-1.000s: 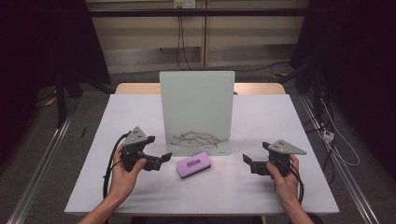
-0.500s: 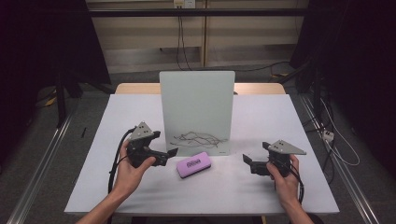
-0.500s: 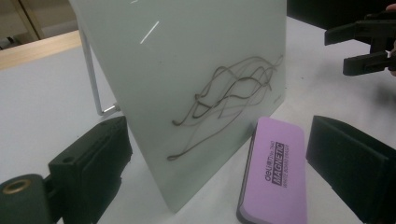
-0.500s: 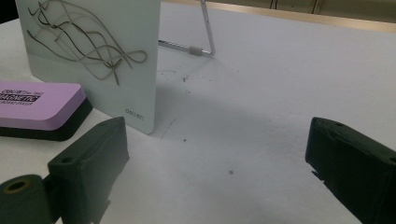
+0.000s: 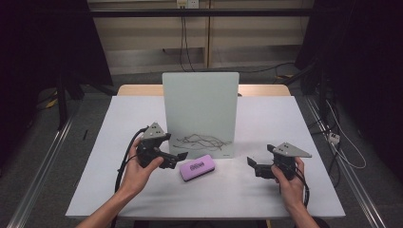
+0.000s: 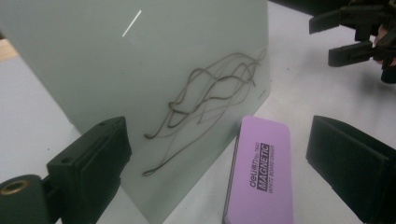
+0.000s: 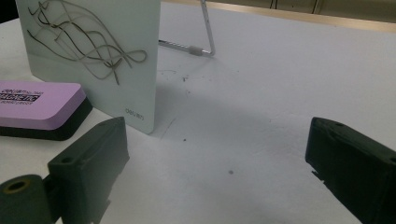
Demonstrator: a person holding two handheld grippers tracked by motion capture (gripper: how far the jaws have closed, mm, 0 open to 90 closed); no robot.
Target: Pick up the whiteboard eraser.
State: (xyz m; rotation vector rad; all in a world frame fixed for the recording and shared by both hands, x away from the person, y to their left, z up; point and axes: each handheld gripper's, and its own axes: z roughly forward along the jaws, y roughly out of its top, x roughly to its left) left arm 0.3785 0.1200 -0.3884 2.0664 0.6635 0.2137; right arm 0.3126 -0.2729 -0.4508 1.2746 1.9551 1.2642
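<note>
Purple and flat, the eraser (image 5: pixel 197 167) lies on the white table (image 5: pixel 142 114) just in front of the standing whiteboard (image 5: pixel 200 99), a little left of the board's middle, its printed label facing up. Your left gripper (image 5: pixel 178 157) sits just beside the eraser's left end, pointing toward it; in the left gripper view the eraser (image 6: pixel 259 172) lies between your two black jaws, closer to the right-hand one, with bare table showing on both sides, so the jaws stand wide apart and grip nothing. I cannot tell whether either jaw touches the eraser. The whiteboard (image 6: pixel 140 70) rises right behind it, carrying a tangle of dark scribbled lines (image 6: pixel 205 98) on its lower part. In the high view those scribbled lines (image 5: pixel 202 141) sit low on the board, above the eraser. Your right gripper (image 5: pixel 254 167) rests well apart from the eraser, off to the right of the table, held in your right hand (image 5: pixel 288 183) and aimed leftward. In the right gripper view its jaws are also spread wide with only table between them, and the eraser (image 7: pixel 39 108) lies at the left, beside the board's bottom corner; the board's wire stand (image 7: pixel 205 35) shows behind it.
</note>
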